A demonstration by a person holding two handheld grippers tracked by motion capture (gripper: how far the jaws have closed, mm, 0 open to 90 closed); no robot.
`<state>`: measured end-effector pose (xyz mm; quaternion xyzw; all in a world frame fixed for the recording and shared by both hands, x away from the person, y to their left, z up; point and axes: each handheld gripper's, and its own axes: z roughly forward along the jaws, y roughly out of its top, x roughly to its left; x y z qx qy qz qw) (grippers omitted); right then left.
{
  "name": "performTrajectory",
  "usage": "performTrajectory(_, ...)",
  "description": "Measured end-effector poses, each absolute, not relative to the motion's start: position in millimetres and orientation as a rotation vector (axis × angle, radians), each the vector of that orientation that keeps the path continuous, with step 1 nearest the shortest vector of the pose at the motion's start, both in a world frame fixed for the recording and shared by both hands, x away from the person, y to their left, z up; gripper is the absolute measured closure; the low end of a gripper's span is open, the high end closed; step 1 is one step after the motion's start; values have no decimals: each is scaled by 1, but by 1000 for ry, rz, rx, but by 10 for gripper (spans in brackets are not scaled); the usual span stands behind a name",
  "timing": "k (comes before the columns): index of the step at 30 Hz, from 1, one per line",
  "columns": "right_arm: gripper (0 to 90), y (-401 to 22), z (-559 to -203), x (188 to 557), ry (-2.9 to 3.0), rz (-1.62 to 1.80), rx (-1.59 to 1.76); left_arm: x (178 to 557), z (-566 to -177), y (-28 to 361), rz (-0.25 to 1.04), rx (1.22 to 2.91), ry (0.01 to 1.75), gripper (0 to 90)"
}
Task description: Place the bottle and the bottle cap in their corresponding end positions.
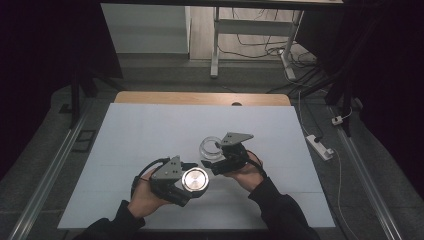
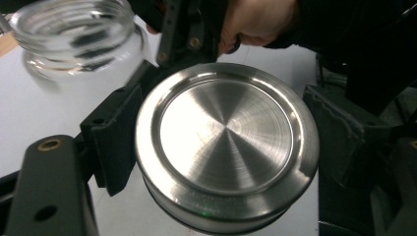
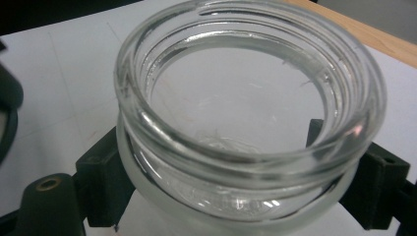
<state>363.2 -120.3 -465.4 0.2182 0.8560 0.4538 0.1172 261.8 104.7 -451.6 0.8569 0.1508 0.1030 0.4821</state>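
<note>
A round brushed-metal lid sits between the black jaws of my left gripper, which is shut on its rim. From above, the lid faces up in my left gripper near the table's front. My right gripper is shut on a clear glass jar just below its threaded neck; the jar looks empty, mouth open. Seen from the high camera, the jar is held by my right gripper just right of and beyond the lid. The jar also appears at the upper left of the left gripper view.
The white table top has a wooden strip along its far edge. On the floor to the right lies a white power strip with cables. A desk frame stands beyond the table.
</note>
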Motion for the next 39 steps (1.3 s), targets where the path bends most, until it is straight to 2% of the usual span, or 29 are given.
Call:
performTrajectory(21, 152, -102, -472, 398, 2459, 1300, 692, 281, -505, 94, 245, 2125, 471, 201)
performTrajectory(39, 152, -88, -480, 428, 2435, 1259, 710, 298, -525, 83, 239, 2180, 517, 201)
